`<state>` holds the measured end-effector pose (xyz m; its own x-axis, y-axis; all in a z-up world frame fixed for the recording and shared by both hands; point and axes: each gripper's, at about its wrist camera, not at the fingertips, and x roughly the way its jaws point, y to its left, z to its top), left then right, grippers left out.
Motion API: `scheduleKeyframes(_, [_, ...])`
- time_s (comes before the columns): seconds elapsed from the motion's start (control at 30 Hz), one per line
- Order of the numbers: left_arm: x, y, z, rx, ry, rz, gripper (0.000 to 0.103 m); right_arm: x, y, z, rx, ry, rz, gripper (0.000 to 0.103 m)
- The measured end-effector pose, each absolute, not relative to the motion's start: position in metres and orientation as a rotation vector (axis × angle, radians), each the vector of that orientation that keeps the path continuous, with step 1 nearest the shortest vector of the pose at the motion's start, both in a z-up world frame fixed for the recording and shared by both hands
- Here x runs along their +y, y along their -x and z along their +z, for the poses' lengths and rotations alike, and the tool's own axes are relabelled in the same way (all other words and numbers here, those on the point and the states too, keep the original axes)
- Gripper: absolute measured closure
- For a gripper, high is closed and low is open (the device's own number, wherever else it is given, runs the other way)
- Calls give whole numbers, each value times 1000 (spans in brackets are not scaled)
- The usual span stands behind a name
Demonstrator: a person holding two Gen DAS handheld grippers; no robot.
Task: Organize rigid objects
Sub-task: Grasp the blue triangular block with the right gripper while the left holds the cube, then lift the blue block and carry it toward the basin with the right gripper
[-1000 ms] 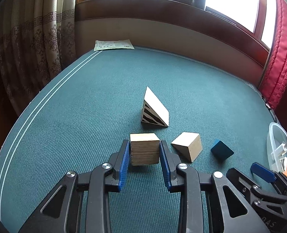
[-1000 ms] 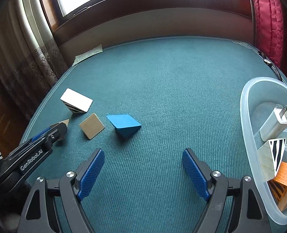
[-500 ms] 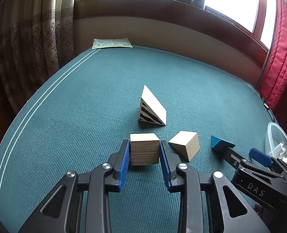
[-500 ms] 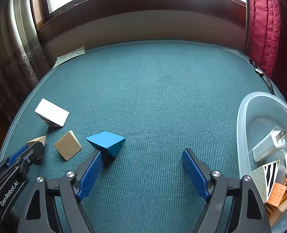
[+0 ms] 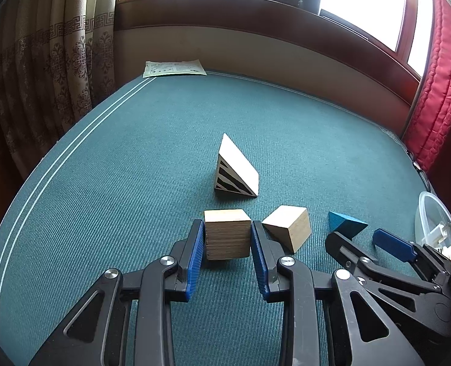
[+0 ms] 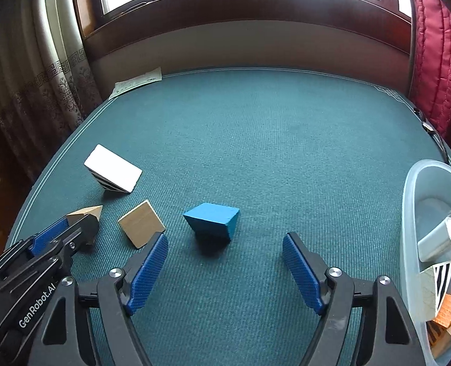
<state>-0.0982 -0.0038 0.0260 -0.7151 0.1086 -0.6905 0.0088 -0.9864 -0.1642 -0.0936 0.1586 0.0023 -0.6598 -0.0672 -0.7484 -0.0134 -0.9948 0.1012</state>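
My left gripper (image 5: 227, 238) is shut on a plain wooden block (image 5: 227, 233), held just above the green cloth. In the right wrist view only a corner of that block (image 6: 85, 212) shows past the left gripper (image 6: 73, 228). My right gripper (image 6: 225, 256) is open and empty, with a blue wedge block (image 6: 212, 221) lying just beyond and between its fingertips. The blue wedge (image 5: 346, 225) also shows in the left wrist view, ahead of the right gripper (image 5: 359, 238). A second wooden block (image 5: 289, 227) (image 6: 141, 223) and a white wedge with black stripes (image 5: 236, 169) (image 6: 112, 173) lie on the cloth.
A clear plastic bin (image 6: 408, 213) at the right edge holds a white charger, a striped block and orange blocks; its rim (image 5: 422, 213) shows in the left wrist view. A paper sheet (image 5: 173, 67) lies at the far left corner. Curtains and a wall border the table.
My right gripper has swung left toward the blue wedge, which now sits centred between its open fingers. My left gripper keeps hold of the wooden block with little movement.
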Motion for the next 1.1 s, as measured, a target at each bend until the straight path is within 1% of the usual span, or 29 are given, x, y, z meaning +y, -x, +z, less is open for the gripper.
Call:
scheduleKeyframes(0.17, [-3, 98, 26, -240, 1161, 2848, 71, 154, 104, 2, -129, -1288, -2839, 38])
scheduleKeyframes(0.23, [-2, 99, 26, -237, 1161, 2847, 72, 154, 107, 2, -123, -1291, -2849, 46])
scheduleKeyframes(0.27, [-2, 98, 26, -236, 1160, 2845, 72, 154, 109, 2, -121, -1291, -2854, 48])
scheduleKeyframes(0.33, [0, 98, 26, -233, 1158, 2843, 71, 154, 109, 2, -114, -1289, -2862, 57])
scheduleKeyframes(0.37, [0, 98, 26, -233, 1158, 2842, 72, 154, 109, 2, -109, -1286, -2865, 59])
scheduleKeyframes(0.43, [1, 97, 25, -231, 1158, 2840, 72, 153, 106, 2, -96, -1282, -2865, 68])
scheduleKeyframes(0.53, [2, 97, 25, -225, 1155, 2839, 71, 153, 102, 2, -89, -1275, -2860, 69])
scheduleKeyframes(1.1, [16, 86, 31, -173, 1112, 2812, 71, 163, 54, 13, -187, -1233, -2849, 69])
